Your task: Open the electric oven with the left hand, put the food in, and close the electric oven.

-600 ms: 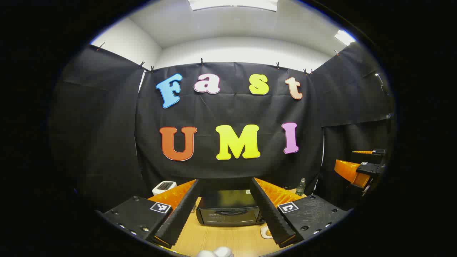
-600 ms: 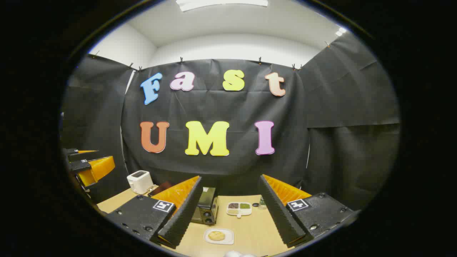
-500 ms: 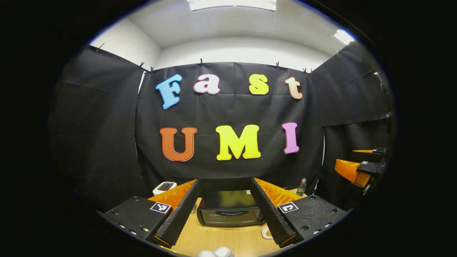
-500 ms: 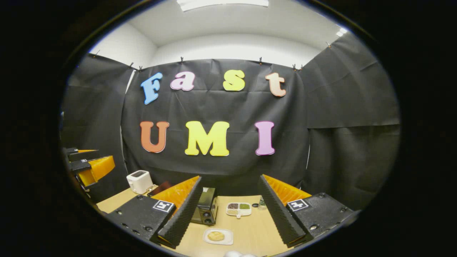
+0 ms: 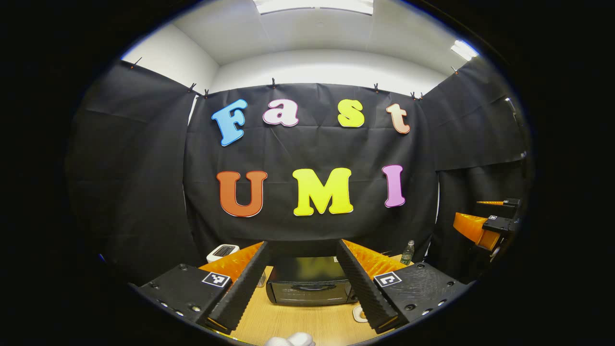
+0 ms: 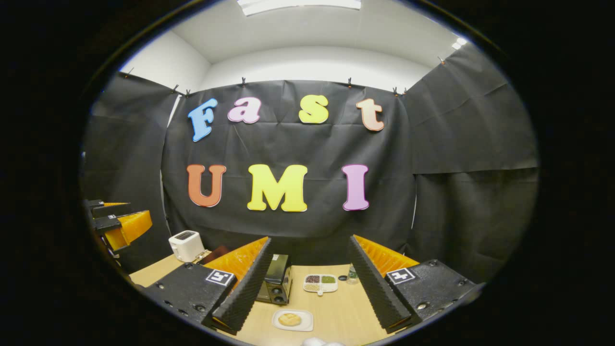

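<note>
Two grippers, both wide open, holding nothing: left gripper [image 5: 300,293] framing the oven [image 5: 309,284] at twelve o'clock, right gripper [image 6: 307,288] over the plate [image 6: 277,323].

Best done by easing the left one forward and level, square to the door, closing on the slim curved handle [image 5: 309,287] at mid-span, then pulling down gently.

Nearest, pale wood-grain table [image 5: 307,324]. Next, at the right view's six o'clock: white, flat, rounded-square plate bearing a round, golden bun [image 6: 289,319], dull-crusted. Farther: boxy black oven, glossy top, door shut. Beyond it, at ten o'clock, a smooth white toaster [image 6: 185,244].
</note>
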The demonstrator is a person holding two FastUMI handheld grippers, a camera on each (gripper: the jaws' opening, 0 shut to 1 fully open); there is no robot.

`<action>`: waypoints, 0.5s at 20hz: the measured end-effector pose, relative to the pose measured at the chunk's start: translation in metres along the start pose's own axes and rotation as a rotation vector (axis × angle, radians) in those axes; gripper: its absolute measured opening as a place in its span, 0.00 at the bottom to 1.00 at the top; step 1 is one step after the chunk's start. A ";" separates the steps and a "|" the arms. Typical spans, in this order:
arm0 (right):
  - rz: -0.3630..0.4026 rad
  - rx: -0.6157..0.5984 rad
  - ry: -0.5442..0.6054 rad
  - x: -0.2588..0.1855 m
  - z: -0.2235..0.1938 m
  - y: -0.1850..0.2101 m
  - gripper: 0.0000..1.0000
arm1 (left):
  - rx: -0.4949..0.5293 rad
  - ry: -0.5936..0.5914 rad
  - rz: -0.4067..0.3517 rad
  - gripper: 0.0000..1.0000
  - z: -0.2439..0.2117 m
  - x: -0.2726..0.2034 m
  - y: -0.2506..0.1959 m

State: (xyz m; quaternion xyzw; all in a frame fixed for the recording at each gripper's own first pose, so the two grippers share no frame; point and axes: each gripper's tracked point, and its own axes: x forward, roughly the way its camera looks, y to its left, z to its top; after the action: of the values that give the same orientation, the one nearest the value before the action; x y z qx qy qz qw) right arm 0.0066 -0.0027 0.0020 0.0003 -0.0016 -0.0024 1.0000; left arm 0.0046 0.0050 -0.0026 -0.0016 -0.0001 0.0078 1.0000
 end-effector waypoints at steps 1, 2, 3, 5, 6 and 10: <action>0.002 0.000 0.002 0.000 -0.001 0.001 0.96 | -0.001 0.002 -0.002 0.93 -0.001 0.000 0.000; 0.002 -0.002 0.002 0.000 -0.001 0.001 0.96 | -0.003 0.002 0.001 0.93 -0.002 0.000 -0.001; -0.001 -0.004 0.001 0.000 -0.002 0.000 0.97 | -0.003 0.004 0.001 0.93 -0.002 0.001 0.001; -0.003 0.002 0.001 0.000 -0.002 -0.001 0.96 | -0.001 0.005 0.006 0.93 -0.003 0.003 0.002; -0.001 0.005 0.001 0.001 -0.001 -0.001 0.96 | 0.003 0.009 0.010 0.93 -0.004 0.004 0.003; -0.013 0.008 -0.002 0.003 -0.003 -0.007 0.96 | 0.014 0.000 0.014 0.93 -0.017 0.010 0.001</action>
State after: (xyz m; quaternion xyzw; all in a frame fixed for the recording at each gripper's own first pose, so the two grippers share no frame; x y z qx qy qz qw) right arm 0.0099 -0.0095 -0.0009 0.0041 -0.0024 -0.0088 0.9999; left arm 0.0143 0.0057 -0.0198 0.0056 0.0002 0.0147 0.9999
